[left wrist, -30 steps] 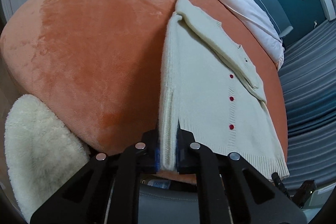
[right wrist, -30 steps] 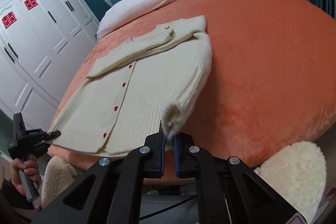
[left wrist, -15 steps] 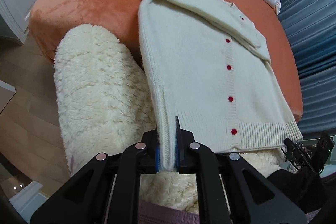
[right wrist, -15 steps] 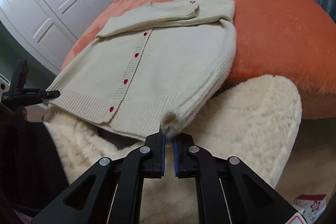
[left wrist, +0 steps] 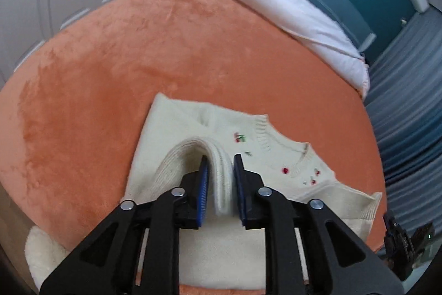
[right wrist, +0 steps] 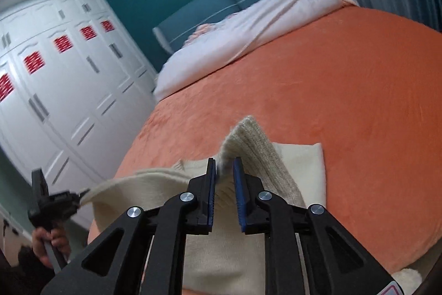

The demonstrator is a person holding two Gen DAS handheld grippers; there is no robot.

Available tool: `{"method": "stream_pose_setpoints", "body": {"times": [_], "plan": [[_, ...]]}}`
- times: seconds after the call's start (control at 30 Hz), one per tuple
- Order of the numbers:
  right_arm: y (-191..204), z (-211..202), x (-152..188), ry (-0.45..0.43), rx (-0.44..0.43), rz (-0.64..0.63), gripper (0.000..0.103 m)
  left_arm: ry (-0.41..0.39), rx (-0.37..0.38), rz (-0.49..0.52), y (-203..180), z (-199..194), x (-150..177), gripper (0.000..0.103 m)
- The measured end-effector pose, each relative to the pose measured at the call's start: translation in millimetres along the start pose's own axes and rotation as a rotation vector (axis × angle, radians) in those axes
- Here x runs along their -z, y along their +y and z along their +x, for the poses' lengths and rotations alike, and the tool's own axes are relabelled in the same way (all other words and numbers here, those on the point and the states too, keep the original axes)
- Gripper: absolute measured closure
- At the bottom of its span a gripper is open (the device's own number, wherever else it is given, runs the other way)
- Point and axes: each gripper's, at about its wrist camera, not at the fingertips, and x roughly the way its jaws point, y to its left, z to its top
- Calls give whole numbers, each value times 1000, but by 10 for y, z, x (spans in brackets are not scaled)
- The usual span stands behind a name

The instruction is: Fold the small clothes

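A cream knit cardigan (left wrist: 210,123) with red buttons and small cherry embroidery lies on the orange bedspread (left wrist: 138,51), its ribbed hem brought over toward the collar. My left gripper (left wrist: 220,170) has its jaws slightly parted with the ribbed hem fold between the blue pads. My right gripper (right wrist: 223,170) likewise has the other hem corner (right wrist: 248,140) between its slightly parted pads. The cardigan (right wrist: 298,156) shows below the right gripper too. The left gripper (right wrist: 55,201) appears at the left of the right wrist view, at the cardigan's edge.
A pale pink duvet (left wrist: 290,13) lies at the head of the bed against a teal headboard (right wrist: 234,2). White wardrobes (right wrist: 55,79) stand left of the bed. A fluffy cream rug or cushion (left wrist: 41,253) sits below the bed's near edge.
Both grippers have carried the hem up off the bed edge and forward over the cardigan toward the collar, folding it in half. Both jaws now look slightly wider.
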Motion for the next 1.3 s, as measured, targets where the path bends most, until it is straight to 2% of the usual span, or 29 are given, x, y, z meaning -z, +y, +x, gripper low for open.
{"method": "stream_pose_setpoints", "body": {"times": [0.07, 0.1, 0.13, 0.17, 0.2, 0.23, 0.33, 0.4, 0.47, 0.53, 0.57, 0.6, 0.63, 0.67, 0.7, 0.77, 0.83, 0.9, 0.97, 1.0, 1.07, 1.13, 1.17, 1.2, 1.23, 1.27, 1.3], "plan": [[-100, 101, 53, -25, 48, 79, 86, -24, -83, 15, 65, 82, 54, 81], [-119, 74, 100, -41, 61, 97, 84, -49, -83, 24, 93, 30, 128, 69], [-125, 24, 166, -53, 71, 108, 74, -70, -76, 29, 120, -19, 183, 59], [-129, -27, 237, -57, 82, 109, 65, -90, -76, 36, 149, -65, 242, 43], [-133, -85, 326, -53, 101, 98, 50, -106, -77, 47, 222, -110, 308, 39], [-138, -108, 395, -40, 122, 72, 47, -109, -80, 62, 243, -110, 341, 38], [-186, 1, 523, 45, 194, -22, 47, -37, -96, 88, 279, 127, 261, 38], [-290, 138, 510, 81, 212, -21, 47, 17, -75, 58, 270, 267, 191, 39], [-348, 368, 476, 131, 217, -7, 40, 46, -59, 28, 249, 396, 165, 39], [-408, 610, 464, 177, 260, -15, 40, 75, -63, 61, 183, 536, 153, 46], [-427, 721, 467, 206, 269, -24, 40, 101, -73, 91, 154, 616, 157, 59], [-440, 829, 482, 243, 276, -32, 48, 130, -89, 119, 133, 680, 166, 85], [-438, 893, 497, 268, 273, -39, 70, 146, -85, 133, 128, 702, 171, 95], [-425, 928, 512, 287, 263, -46, 85, 143, -69, 125, 126, 667, 159, 96], [-399, 934, 512, 299, 249, -54, 94, 118, -43, 108, 120, 563, 125, 97], [-267, 769, 427, 232, 197, -73, 95, 58, 17, 95, 44, 302, 26, 97], [-76, 496, 230, 131, 145, -93, 95, -9, 74, 93, -71, 25, -130, 97], [78, 263, -5, 32, 109, -111, 96, -69, 78, 96, -175, -111, -302, 97], [136, 188, -161, -25, 108, -119, 96, -83, 43, 100, -222, -21, -450, 96], [90, 241, -206, -27, 123, -113, 95, -68, 13, 103, -209, 130, -491, 95], [-116, 531, -175, 24, 190, -108, 95, 21, -50, 107, -144, 577, -484, 92], [-500, 1065, 36, 209, 263, -31, 95, 137, -172, 99, -8, 986, -349, 92], [-644, 1254, 163, 289, 299, 4, 95, 144, -198, 92, 32, 1019, -273, 91], [-710, 1314, 260, 325, 327, 23, 95, 104, -183, 82, 41, 916, -229, 89], [-662, 1215, 289, 285, 320, 13, 93, 67, -165, 76, 40, 778, -191, 87], [-553, 1059, 289, 229, 316, -21, 91, 47, -163, 73, 35, 632, -155, 75], [-423, 878, 295, 182, 327, -62, 88, 22, -158, 73, 25, 459, -103, 68]]}}
